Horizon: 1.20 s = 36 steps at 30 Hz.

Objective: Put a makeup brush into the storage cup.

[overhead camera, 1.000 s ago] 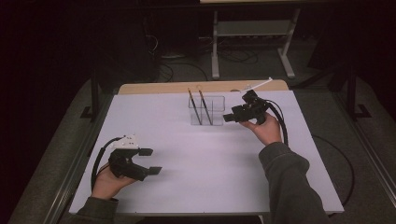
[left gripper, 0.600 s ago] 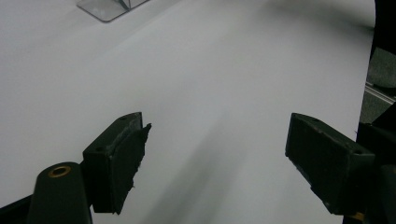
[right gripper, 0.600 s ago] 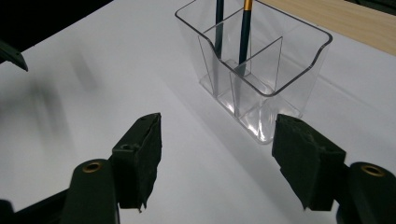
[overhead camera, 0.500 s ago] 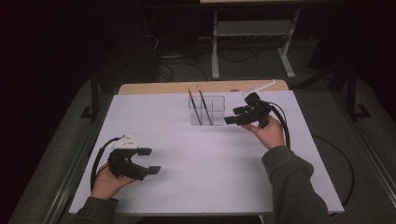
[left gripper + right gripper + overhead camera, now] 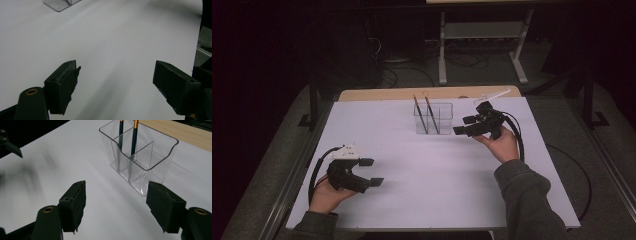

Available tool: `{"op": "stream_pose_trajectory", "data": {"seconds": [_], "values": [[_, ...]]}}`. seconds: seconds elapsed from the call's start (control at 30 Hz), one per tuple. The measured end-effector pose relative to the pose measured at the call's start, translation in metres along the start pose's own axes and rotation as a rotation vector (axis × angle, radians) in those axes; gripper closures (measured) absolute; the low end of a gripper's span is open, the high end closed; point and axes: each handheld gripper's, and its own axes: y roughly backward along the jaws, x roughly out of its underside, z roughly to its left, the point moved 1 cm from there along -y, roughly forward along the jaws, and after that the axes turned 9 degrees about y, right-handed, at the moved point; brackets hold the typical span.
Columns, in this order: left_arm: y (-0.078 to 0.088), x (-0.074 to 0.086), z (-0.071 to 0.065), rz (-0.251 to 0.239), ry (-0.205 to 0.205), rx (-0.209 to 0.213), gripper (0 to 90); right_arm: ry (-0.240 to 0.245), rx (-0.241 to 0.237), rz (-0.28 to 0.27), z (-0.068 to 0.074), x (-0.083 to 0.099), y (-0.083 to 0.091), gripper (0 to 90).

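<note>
We see the right gripper (image 5: 468, 126) held above the far right part of the white table (image 5: 437, 190), just to the right of a clear plastic holder (image 5: 433, 118). Its jaws stand apart with nothing between them, and they have just been opening a little further. In the right gripper view the two black pads (image 5: 75, 205) frame bare table, and the holder (image 5: 147, 157) sits just beyond them, slightly toward the right-hand pad.

The holder stands upright near the far edge of the white surface, just short of the bare wooden strip (image 5: 377, 94) behind it. Thin clear walls split it into compartments. Two brushes (image 5: 426, 114) with dark handles and orange upper ends lean in it side by side; in the right gripper view they (image 5: 128, 137) stand in the back compartments, one on either side of a divider, while the front compartment nearest the gripper holds nothing we can make out.

A pale, thin stick-like thing (image 5: 493, 95) lies on the table's far edge beyond the right gripper — too small for us to say what it is.

The left gripper (image 5: 368, 172) rests low at the near left corner in the person's left hand (image 5: 326, 194), well apart from the holder. Its jaws are wide apart too — the left gripper view shows only white table between its pads (image 5: 65, 86).
</note>
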Motion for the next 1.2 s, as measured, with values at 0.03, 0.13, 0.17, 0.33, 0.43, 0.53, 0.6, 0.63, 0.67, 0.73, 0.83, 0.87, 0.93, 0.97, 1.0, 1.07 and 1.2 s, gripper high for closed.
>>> {"op": "stream_pose_trajectory", "data": {"seconds": [0.03,0.13,0.17,0.33,0.43,0.53,0.6,0.63,0.67,0.73,0.83,0.87,0.93,0.97,1.0,1.07,1.2], "values": [[0.000,0.000,0.000,0.000,0.005,0.000,19.1,0.000,-0.001,-0.003,0.000,0.001,0.000,31.1],[0.000,0.000,0.000,-0.002,0.005,-0.004,19.0,-0.005,-0.004,-0.005,0.001,0.004,0.000,31.0],[0.000,0.000,0.000,-0.003,0.007,-0.004,19.0,-0.006,-0.007,-0.005,0.002,0.004,0.001,31.0],[-0.001,0.000,0.000,-0.002,0.005,-0.002,18.9,-0.001,-0.006,-0.012,0.005,0.006,0.002,31.1],[0.000,0.000,0.000,-0.003,0.006,-0.002,18.9,0.004,-0.007,-0.014,0.006,0.007,0.004,31.0],[0.000,0.000,0.000,-0.003,0.008,-0.005,18.9,0.007,-0.008,-0.017,0.007,0.009,0.005,31.0],[0.000,0.000,0.000,-0.003,0.008,-0.006,18.9,0.008,-0.008,-0.019,0.007,0.009,0.006,31.0],[0.000,0.000,0.000,-0.002,0.010,-0.006,18.9,0.003,-0.009,-0.019,0.008,0.010,0.008,31.0],[0.000,0.001,0.000,-0.003,0.010,-0.006,18.8,0.005,-0.008,-0.021,0.008,0.011,0.008,31.0],[-0.001,0.001,0.000,-0.003,0.011,-0.006,18.8,0.003,-0.010,-0.020,0.009,0.012,0.008,30.7],[0.000,0.001,0.000,-0.005,0.008,-0.007,18.8,0.001,-0.009,-0.023,0.009,0.015,0.010,30.7],[0.000,0.001,0.000,-0.005,0.008,-0.007,18.8,-0.002,-0.011,-0.025,0.009,0.016,0.010,30.6],[0.000,0.001,0.000,-0.006,0.010,-0.008,18.8,-0.006,-0.013,-0.026,0.009,0.018,0.010,30.6],[-0.001,0.001,0.000,-0.006,0.009,-0.008,18.8,-0.007,-0.014,-0.022,0.009,0.020,0.010,30.6],[-0.001,0.001,0.000,-0.006,0.010,-0.008,18.8,-0.008,-0.014,-0.024,0.009,0.021,0.011,30.6],[-0.001,0.001,0.000,-0.005,0.010,-0.008,18.7,-0.007,-0.014,-0.025,0.009,0.023,0.011,30.5],[0.000,0.001,0.001,-0.008,0.011,-0.010,18.7,-0.016,-0.016,-0.026,0.009,0.026,0.013,30.4]]}}
